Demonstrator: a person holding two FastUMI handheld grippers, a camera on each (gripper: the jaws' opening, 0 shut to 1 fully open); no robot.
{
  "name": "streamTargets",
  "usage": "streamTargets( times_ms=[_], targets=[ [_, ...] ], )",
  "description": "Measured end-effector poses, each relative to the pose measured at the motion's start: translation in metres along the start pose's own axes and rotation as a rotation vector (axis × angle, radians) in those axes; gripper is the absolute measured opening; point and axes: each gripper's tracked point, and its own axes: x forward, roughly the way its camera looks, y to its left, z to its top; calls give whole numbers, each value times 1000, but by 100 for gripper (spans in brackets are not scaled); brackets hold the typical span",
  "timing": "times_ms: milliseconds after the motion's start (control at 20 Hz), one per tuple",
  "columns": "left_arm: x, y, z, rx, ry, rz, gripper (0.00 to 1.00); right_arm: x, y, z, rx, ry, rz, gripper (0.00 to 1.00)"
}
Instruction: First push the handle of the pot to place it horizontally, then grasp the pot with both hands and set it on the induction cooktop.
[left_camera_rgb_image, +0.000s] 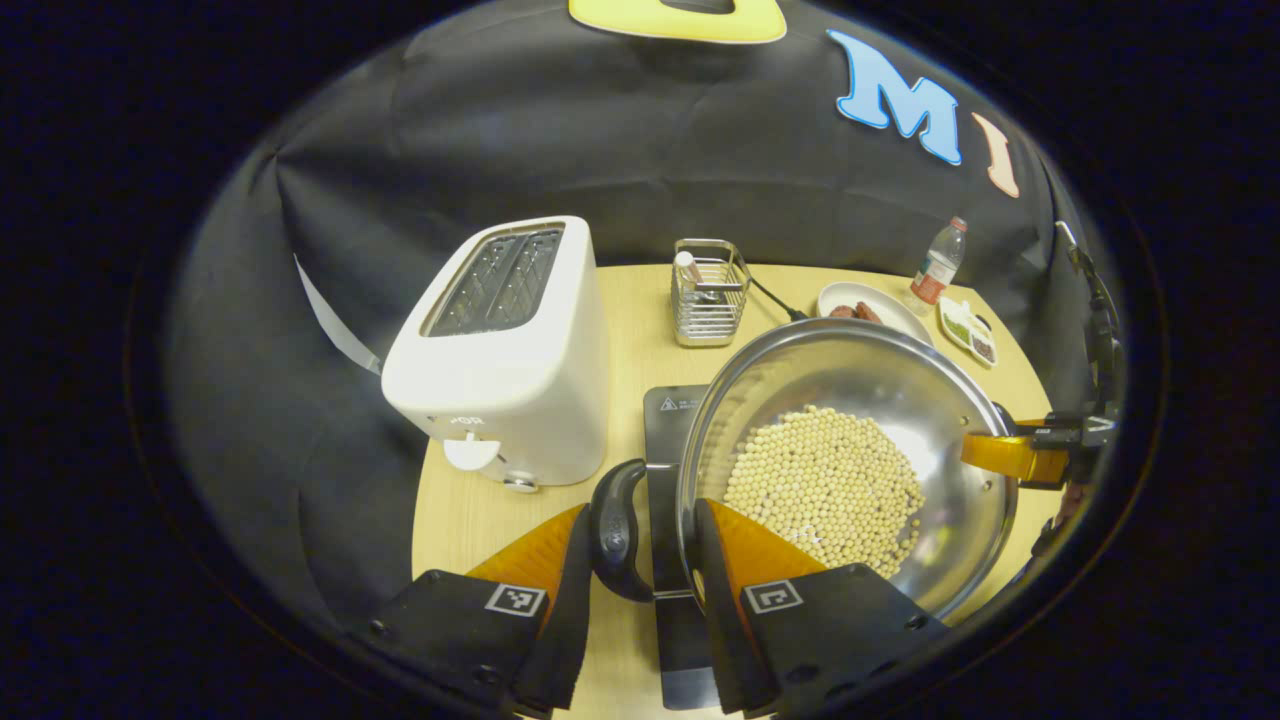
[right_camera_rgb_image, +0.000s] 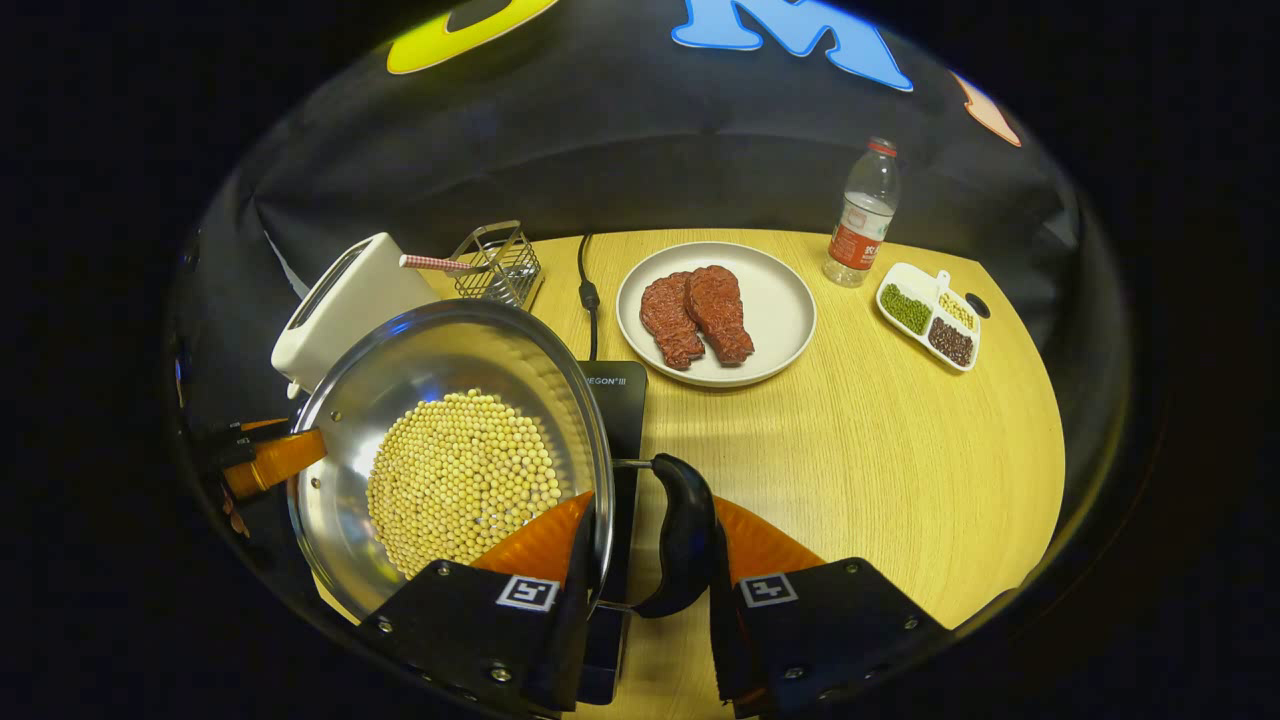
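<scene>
- In the left gripper view, the left gripper (left_camera_rgb_image: 640, 575) straddles one black side handle (left_camera_rgb_image: 618, 528) of the pot (left_camera_rgb_image: 850, 460): one finger lies outside the handle, the other inside the pot's rim, so handle and rim sit in the gap. Whether both fingers press home, I cannot tell.
- In the right gripper view, the right gripper (right_camera_rgb_image: 648, 570) sits likewise over the opposite black handle (right_camera_rgb_image: 685, 535): one finger lies inside the rim against the wall, the other just outside the handle. How firmly it grips cannot be read.
- The pot (right_camera_rgb_image: 450, 450) is a shiny steel bowl shape holding a bed of pale soybeans (right_camera_rgb_image: 462, 480). It sits over the black induction cooktop (right_camera_rgb_image: 618, 400); whether it rests on the glass or hangs just above, I cannot tell.
- In the left gripper view, a white toaster (left_camera_rgb_image: 510, 360) stands just beside the cooktop (left_camera_rgb_image: 668, 420), near the left handle.
- Behind the pot stands a wire basket (left_camera_rgb_image: 708, 290), and a black cable (right_camera_rgb_image: 587, 295) runs from the cooktop toward the booth wall.
- On the wooden table (right_camera_rgb_image: 900, 450), well apart from the right gripper, lie a white plate (right_camera_rgb_image: 780, 300) with two red meat pieces (right_camera_rgb_image: 698, 315), a water bottle (right_camera_rgb_image: 860, 215) and a small divided dish (right_camera_rgb_image: 930, 315) of beans.
</scene>
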Motion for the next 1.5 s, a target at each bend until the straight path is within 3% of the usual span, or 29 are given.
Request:
streamTargets(
  times_ms=[400, 600, 650, 700, 750, 800, 850, 950, 1050, 1100, 1150, 1200, 1500],
  targets=[
    [6, 1, -2, 1, -10, -12, 58, 8, 1, -7, 28, -7, -9, 51],
    [3, 4, 1, -60, -74, 3, 68, 10, 3, -2, 20, -32, 11, 48],
    [-1, 7, 4, -71, -99, 16, 68, 8, 4, -3, 3, -31, 22, 57],
    [-7, 10, 4, -94, -121, 29, 84, 4, 2, 0, -9, -42, 24, 55],
    [-15, 15, 7, -100, -155, 57, 72, -3, -1, 4, -14, -63, 20, 55],
    [-26, 21, 10, -100, -188, 81, 86, -11, -3, 7, -14, -88, 19, 71],
    [-38, 21, 13, -96, -218, 92, 82, -21, -7, 12, -12, -115, 18, 74],
    [-64, 12, 18, -103, -272, 107, 88, -46, -18, 21, -9, -178, 8, 83],
    [-93, -11, 24, -146, -332, 93, 89, -72, -30, 27, -8, -241, 3, 88],
    [-106, -27, 28, -168, -359, 72, 89, -86, -37, 30, -2, -274, 0, 85],
    [-119, -43, 32, -182, -384, 52, 89, -102, -44, 33, 3, -310, 0, 93],
    [-133, -60, 38, -189, -411, 40, 89, -118, -51, 37, 10, -347, 2, 94],
    [-225, -168, 89, -95, -642, 12, 92, -236, -108, 65, 25, -612, -4, 94]
  ],
)
